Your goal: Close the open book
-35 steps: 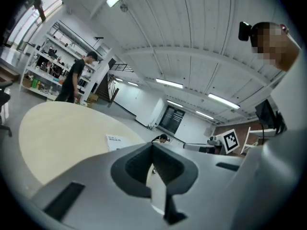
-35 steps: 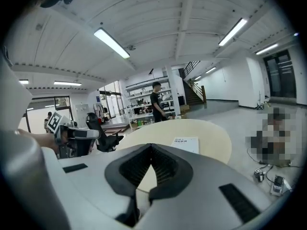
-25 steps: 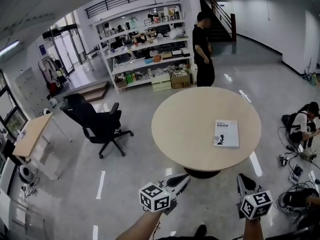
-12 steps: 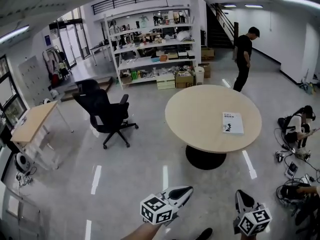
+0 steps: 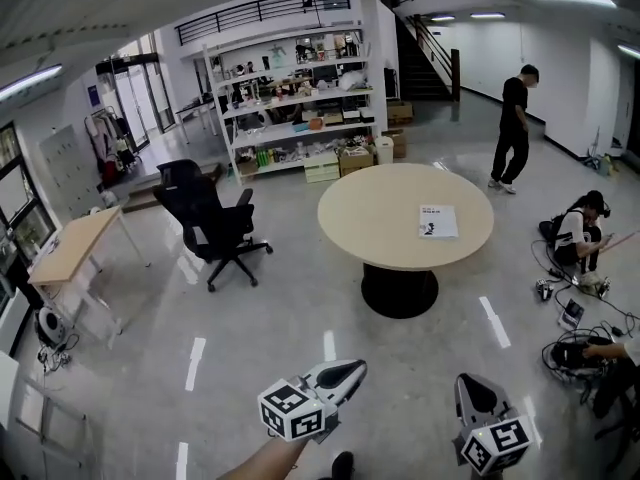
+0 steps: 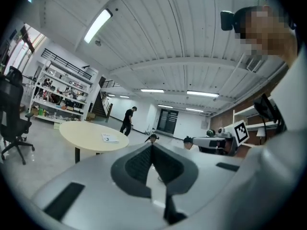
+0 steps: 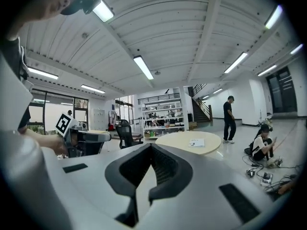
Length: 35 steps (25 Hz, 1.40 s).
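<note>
A white-covered book (image 5: pixel 437 222) lies flat and closed on the right part of the round beige table (image 5: pixel 370 218), far across the floor from me. It also shows small in the left gripper view (image 6: pixel 110 138) and the right gripper view (image 7: pixel 196 142). My left gripper (image 5: pixel 345 371) is at the bottom centre of the head view, its jaws shut together with nothing in them (image 6: pixel 152 144). My right gripper (image 5: pixel 468 380) is beside it at the lower right, also shut and empty (image 7: pixel 151 146). Both point roughly toward the table.
A black office chair (image 5: pixel 210 223) stands left of the table, with a wooden desk (image 5: pixel 70 248) further left. White shelving (image 5: pixel 300 98) lines the back. A person (image 5: pixel 513 128) walks at the back right, another (image 5: pixel 575 233) sits on the floor by cables and gear (image 5: pixel 580 353).
Both grippers and the view have drawn back from the table, so the table and book look smaller and farther. The standing person has walked from behind the table to the right.
</note>
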{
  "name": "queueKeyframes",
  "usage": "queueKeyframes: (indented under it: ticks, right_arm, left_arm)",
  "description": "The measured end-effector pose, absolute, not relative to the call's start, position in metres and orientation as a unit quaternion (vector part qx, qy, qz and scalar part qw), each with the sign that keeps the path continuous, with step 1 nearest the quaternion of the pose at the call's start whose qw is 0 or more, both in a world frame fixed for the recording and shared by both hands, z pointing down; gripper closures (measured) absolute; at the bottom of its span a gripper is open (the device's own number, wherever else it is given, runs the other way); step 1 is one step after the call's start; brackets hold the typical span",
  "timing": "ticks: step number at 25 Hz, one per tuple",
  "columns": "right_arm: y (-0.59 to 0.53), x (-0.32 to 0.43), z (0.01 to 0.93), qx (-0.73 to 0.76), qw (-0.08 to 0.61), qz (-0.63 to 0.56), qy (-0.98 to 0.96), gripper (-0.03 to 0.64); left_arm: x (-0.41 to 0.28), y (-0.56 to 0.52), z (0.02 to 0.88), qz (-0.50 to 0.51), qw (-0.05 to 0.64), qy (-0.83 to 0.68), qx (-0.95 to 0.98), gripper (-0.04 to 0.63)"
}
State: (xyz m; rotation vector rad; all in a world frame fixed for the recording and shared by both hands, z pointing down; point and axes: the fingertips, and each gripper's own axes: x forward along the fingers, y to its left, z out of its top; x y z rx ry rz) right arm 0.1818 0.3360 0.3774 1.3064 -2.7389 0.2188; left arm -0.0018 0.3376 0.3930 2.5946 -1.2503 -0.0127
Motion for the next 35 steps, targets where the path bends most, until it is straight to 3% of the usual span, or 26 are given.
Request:
queueKeyframes:
  ticks: [9,21,35]
  right_arm:
    - [0.448,0.244,0.367,0.416,0.047,0.072,-0.905,0.618]
    - [0.514,0.232,0.364,0.443,0.043,0.086,-0.891,0.618]
    - [0.54,0.207,0.351,0.457,0.044,0.076,-0.885,0.618]
  left_arm:
    - [0.084,0.462,0.37,-0.018,0.124,-0.427,0.895,0.601]
    - [0.054,0.547,0.36,-0.017,0.118,-0.434,0.893,0.601]
    - [0.022,0.572,0.353,-0.028,0.11,-0.44,0.891,0.601]
